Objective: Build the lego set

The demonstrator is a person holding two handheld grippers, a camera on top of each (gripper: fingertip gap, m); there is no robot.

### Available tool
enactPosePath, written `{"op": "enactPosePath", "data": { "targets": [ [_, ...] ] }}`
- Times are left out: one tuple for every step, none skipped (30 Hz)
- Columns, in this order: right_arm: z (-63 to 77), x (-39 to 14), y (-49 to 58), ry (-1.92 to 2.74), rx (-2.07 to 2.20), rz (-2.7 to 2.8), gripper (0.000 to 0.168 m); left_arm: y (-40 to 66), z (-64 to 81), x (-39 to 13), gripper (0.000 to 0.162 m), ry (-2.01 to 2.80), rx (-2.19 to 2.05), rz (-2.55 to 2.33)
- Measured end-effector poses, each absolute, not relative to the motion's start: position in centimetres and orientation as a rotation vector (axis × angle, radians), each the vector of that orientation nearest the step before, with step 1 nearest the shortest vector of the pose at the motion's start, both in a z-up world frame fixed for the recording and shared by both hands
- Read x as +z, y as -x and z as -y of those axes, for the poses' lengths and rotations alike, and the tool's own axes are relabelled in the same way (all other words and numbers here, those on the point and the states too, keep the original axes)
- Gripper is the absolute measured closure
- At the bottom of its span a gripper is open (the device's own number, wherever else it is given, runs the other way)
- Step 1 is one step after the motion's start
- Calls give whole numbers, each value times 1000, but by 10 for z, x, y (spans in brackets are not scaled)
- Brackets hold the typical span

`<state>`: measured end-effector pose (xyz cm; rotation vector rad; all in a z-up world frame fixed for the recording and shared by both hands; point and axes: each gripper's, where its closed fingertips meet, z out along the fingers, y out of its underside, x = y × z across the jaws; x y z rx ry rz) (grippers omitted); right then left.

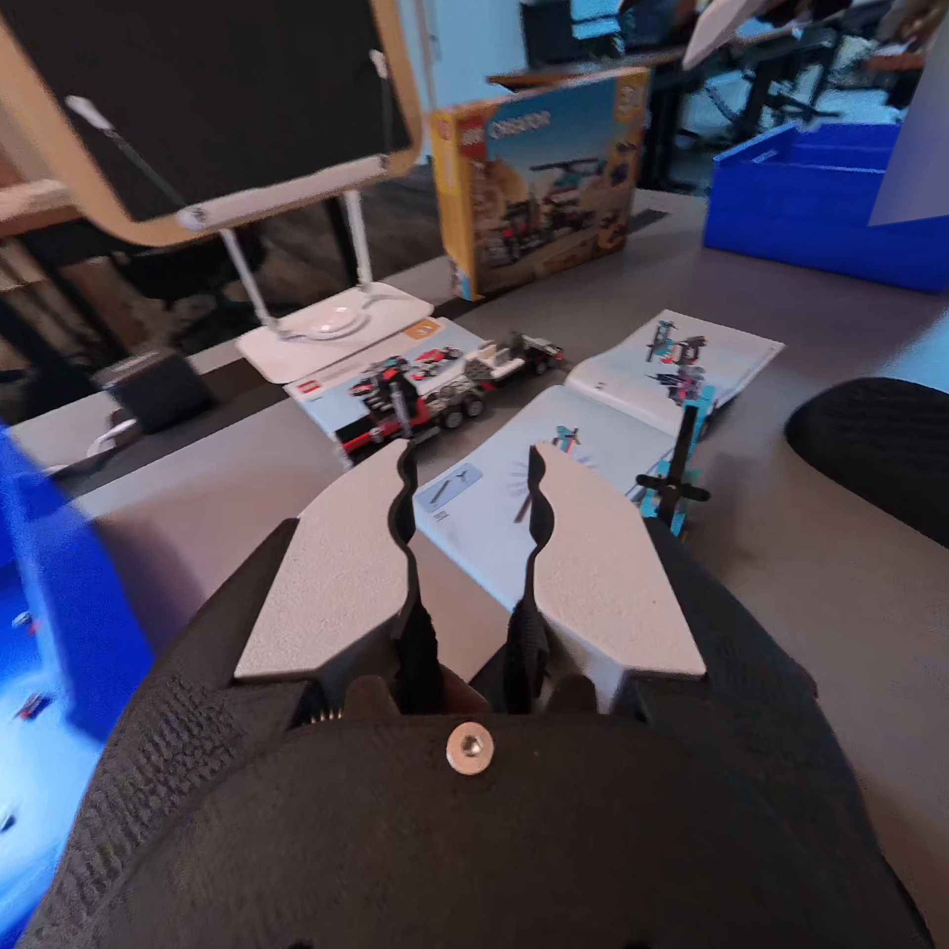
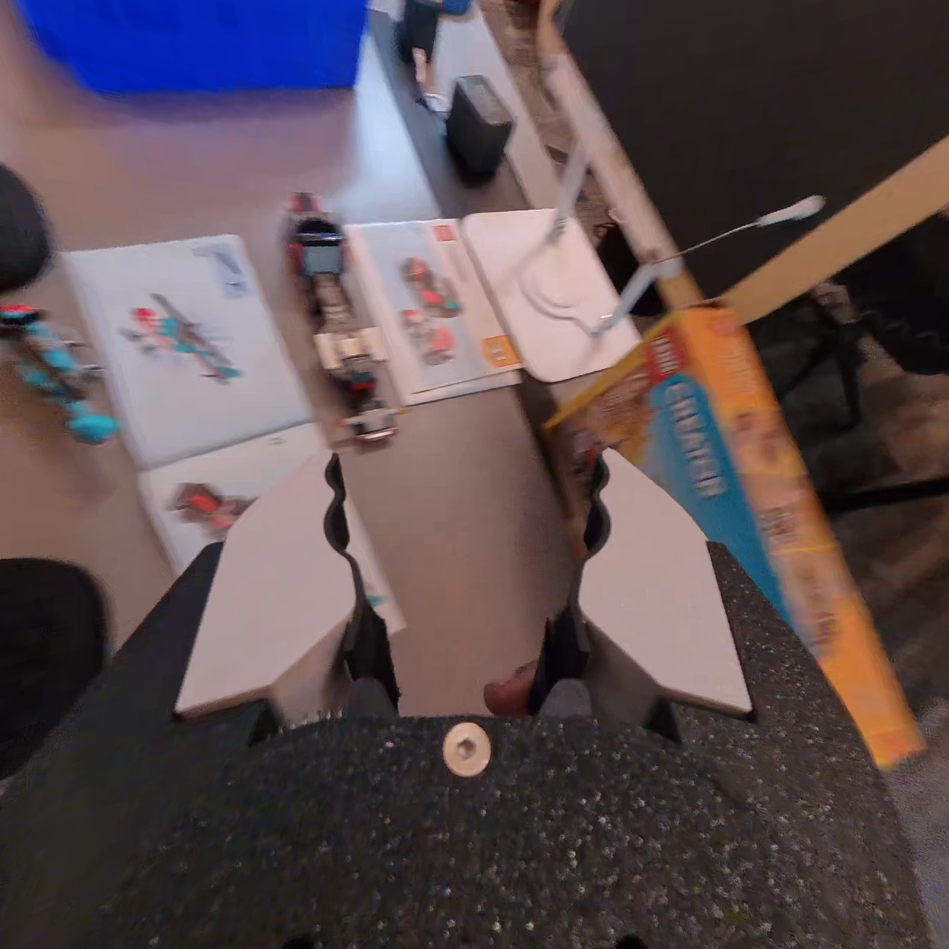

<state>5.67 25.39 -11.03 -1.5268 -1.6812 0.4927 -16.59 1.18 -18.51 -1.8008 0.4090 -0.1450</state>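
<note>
My left gripper [image 1: 470, 452] is open and empty, above the grey table near the open instruction booklet [image 1: 606, 426]. A built black, red and white lego truck [image 1: 452, 390] lies beyond its fingertips. A teal and black lego helicopter [image 1: 678, 472] lies on the booklet's right edge. My right gripper [image 2: 464, 464] is open wide and empty, above the table. In its blurred view the truck [image 2: 339, 328] lies ahead, the open booklet [image 2: 179, 339] to its left, and the teal helicopter [image 2: 56, 364] at the far left.
The lego box [image 1: 539, 190] stands at the back; in the right wrist view it [image 2: 729, 493] is close to my right finger. A second booklet [image 1: 369, 369] and a white stand base [image 1: 334, 328] lie behind the truck. Blue bins [image 1: 821, 205] stand at the right and the left [image 1: 51, 590]. There is about 35 cm between the tips of the two grippers. Left tips and right tips are each some 25 cm from the truck [image 2: 339, 328]. It is also in sight in the left wrist view [image 1: 480, 373].
</note>
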Motion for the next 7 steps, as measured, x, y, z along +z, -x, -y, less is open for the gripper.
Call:
{"op": "enactPosePath", "data": {
  "targets": [
    [-227,-124,-64,1544,539,1675,80,156,-19,-188,120,1817,-187,-458],
    [-202,-140,-71,1564,587,1666,88,142,-24,-193,120,1831,-258,-516],
    [-179,-160,-77,1591,642,1660,91,125,-26,-197,118,1839,-365,-576],
    [-154,-183,-83,1627,713,1673,90,107,-25,-201,115,1849,-485,-621],
    [-131,-204,-88,1665,798,1682,88,92,-23,-206,111,1867,-589,-653],
    [-112,-225,-92,1704,869,1676,86,79,-20,-211,106,1887,-658,-683],
    [-96,-243,-95,1740,921,1667,86,71,-18,-217,104,1908,-680,-708]
  ]
}}
